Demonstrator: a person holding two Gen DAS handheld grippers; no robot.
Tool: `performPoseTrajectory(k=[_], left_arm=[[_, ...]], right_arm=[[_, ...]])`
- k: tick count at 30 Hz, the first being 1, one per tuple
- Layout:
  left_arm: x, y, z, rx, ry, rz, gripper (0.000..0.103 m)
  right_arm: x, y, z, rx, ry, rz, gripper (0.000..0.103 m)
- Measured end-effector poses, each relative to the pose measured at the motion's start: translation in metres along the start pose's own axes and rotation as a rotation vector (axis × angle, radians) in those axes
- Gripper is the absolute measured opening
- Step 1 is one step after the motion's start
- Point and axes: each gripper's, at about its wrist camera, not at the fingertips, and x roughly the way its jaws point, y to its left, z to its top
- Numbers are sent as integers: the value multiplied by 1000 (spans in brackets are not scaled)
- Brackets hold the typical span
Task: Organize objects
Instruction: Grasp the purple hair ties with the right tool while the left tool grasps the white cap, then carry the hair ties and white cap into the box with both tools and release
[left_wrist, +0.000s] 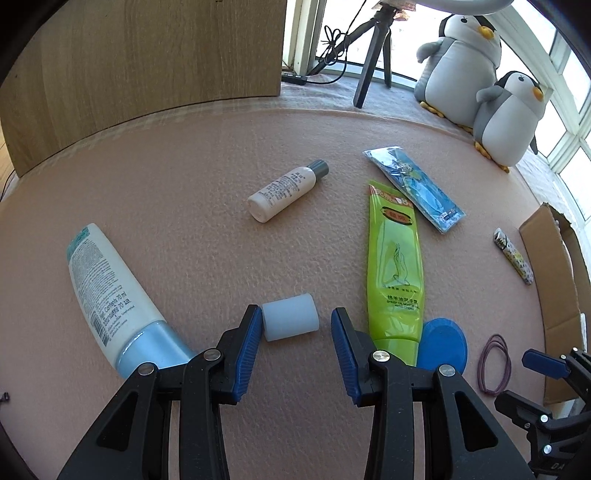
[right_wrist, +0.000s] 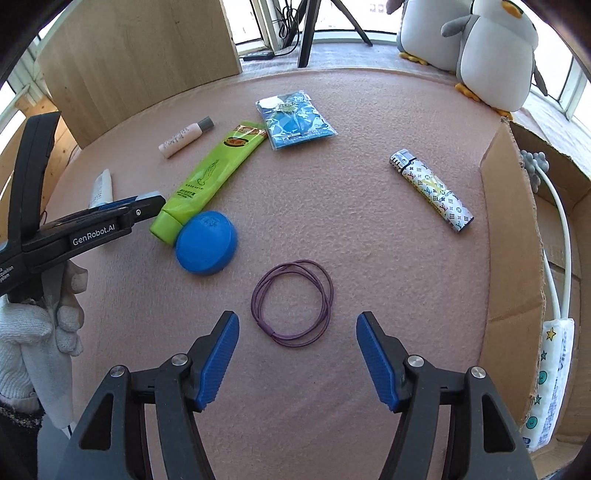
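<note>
White cap (left_wrist: 290, 316) lies on its side on the pink worktop (left_wrist: 207, 236), between the blue pads of the left hand-held gripper (left_wrist: 296, 321); left pad looks to touch the cap end, right pad is apart from it, so jaws are spread, nothing clamped. White-and-blue tube (left_wrist: 110, 299) lies just left of that gripper, small white bottle with grey lid (left_wrist: 286, 190) further out. Green hand cream tube (left_wrist: 394, 266) to the right, its cap end next to a blue round lid (left_wrist: 442, 344); blue foil packet (left_wrist: 413, 188) overlaps the tube's far end. Right hand-held gripper (right_wrist: 297, 339) is wide open, holding nothing, with the purple hair ties (right_wrist: 292, 303) lying on the worktop just ahead, between its fingers. Patterned lighter (right_wrist: 431, 190) lies further out to the right, near the wall of the cardboard box (right_wrist: 511, 258). Inside the box: a white cable and a printed packet, partly hidden. Gloved hand (right_wrist: 40, 325) grips the left tool at the right wrist view's left edge. Two plush penguins (left_wrist: 480, 74) and a tripod (left_wrist: 373, 48) sit beyond the worktop.
</note>
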Motion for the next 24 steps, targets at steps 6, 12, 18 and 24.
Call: performPoseTrajectory(k=[6, 12, 18, 24], left_arm=[[-1, 2, 3, 1, -6, 9, 35], [-3, 5, 5, -10, -16, -2, 30], [-5, 6, 6, -20, -21, -14, 28], [-8, 9, 4, -37, -27, -22, 27]], right_arm=[[13, 10, 2, -54, 14, -36, 63], [18, 19, 3, -117, 4, -72, 62], [14, 17, 2, -133, -13, -72, 36], [12, 9, 1, -129, -18, -61, 22]])
